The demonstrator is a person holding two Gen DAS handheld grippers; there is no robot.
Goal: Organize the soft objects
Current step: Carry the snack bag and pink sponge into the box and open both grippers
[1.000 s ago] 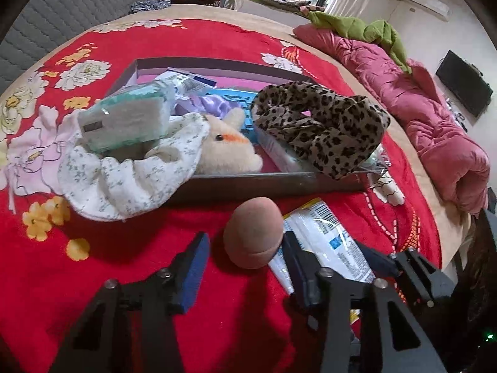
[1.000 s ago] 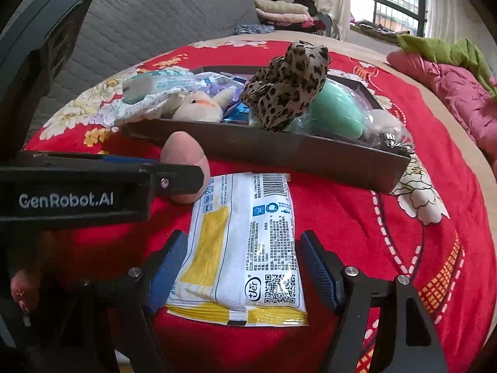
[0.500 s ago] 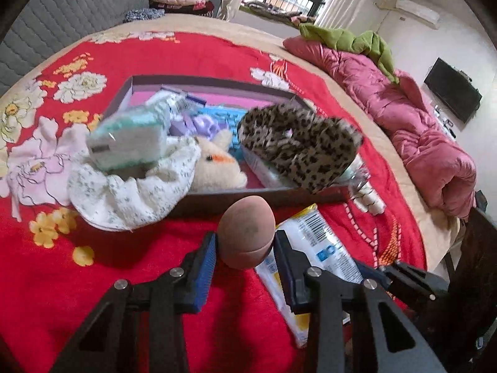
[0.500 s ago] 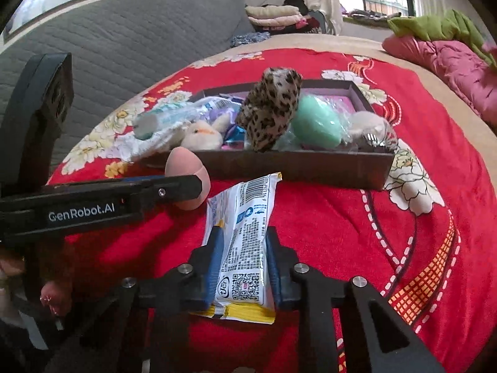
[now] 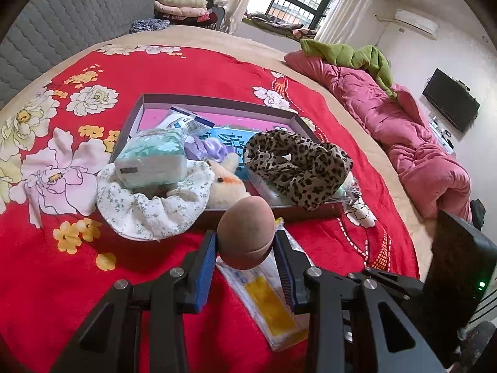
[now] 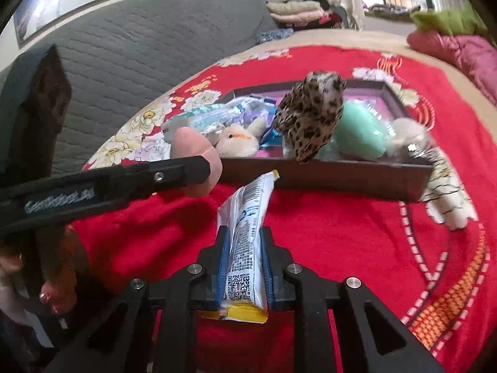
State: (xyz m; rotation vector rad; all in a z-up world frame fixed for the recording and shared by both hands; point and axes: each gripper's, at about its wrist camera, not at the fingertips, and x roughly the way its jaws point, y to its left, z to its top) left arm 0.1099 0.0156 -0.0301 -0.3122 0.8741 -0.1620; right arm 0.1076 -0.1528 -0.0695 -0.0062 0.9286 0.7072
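Already 2 things are held. Nearest, the egg-shaped pink sponge (image 5: pixel 245 233) is pinched between the pads of the left claw (image 5: pixel 245 248), clear of the red bedspread (image 5: pixel 93 295). The crumpled white sachet (image 6: pixel 245 248) is clamped in the right claw (image 6: pixel 243 267), its long axis running forward toward the box. Just beyond both, the shallow box (image 5: pixel 279 209) lies straight ahead, crowded with a leopard scrunchie (image 5: pixel 298 164) and a plush rabbit (image 5: pixel 223 183). The sponge appears nearer its rim.
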